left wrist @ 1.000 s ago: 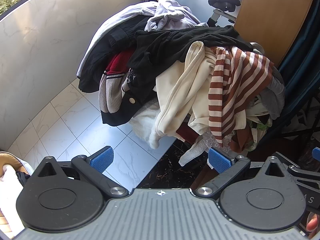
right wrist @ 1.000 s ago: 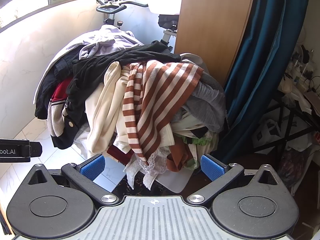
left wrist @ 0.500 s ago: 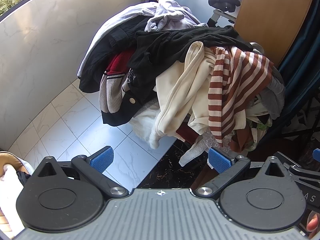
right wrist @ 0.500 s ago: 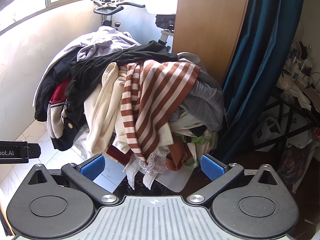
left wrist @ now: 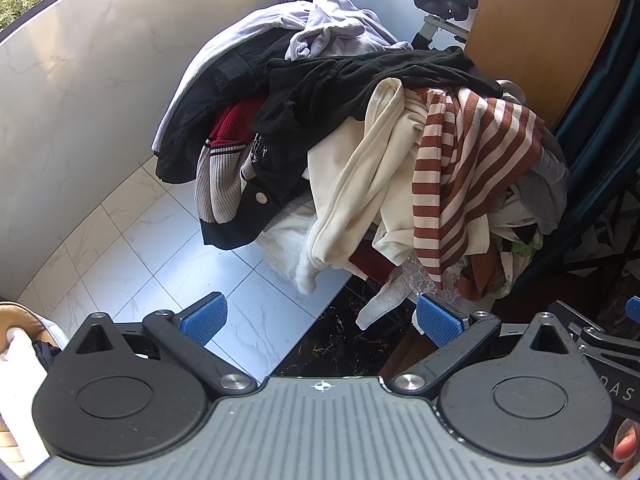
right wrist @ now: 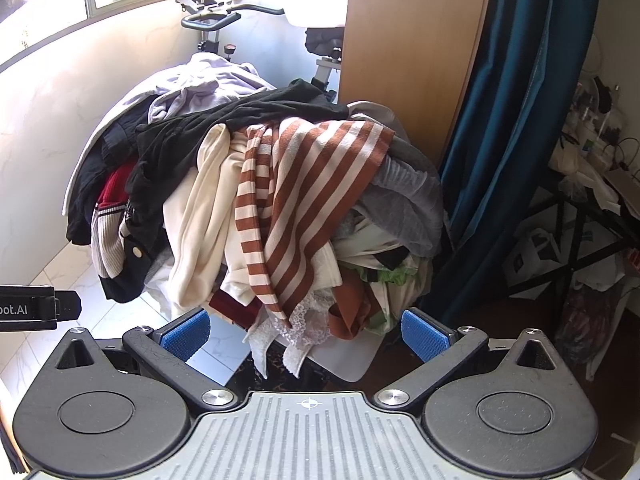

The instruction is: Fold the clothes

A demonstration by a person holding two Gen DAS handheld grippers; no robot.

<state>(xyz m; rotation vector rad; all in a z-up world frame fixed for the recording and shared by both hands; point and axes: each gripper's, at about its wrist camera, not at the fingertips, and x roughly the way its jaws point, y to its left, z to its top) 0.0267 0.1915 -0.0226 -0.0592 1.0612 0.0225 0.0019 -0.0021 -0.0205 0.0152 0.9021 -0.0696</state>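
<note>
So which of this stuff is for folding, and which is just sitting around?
For folding:
- clothes pile
- striped top
- cream garment
- black garment
- left gripper and right gripper, both open and holding nothing

Just there:
- exercise bike
- wooden panel
- blue curtain
- cluttered table

Each gripper, left gripper (left wrist: 320, 320) and right gripper (right wrist: 306, 332), has a ribbed grey body, two round black discs, black linkage arms with silver screws, and fingers (left wrist: 203, 318) faced with blue textured pads.
</note>
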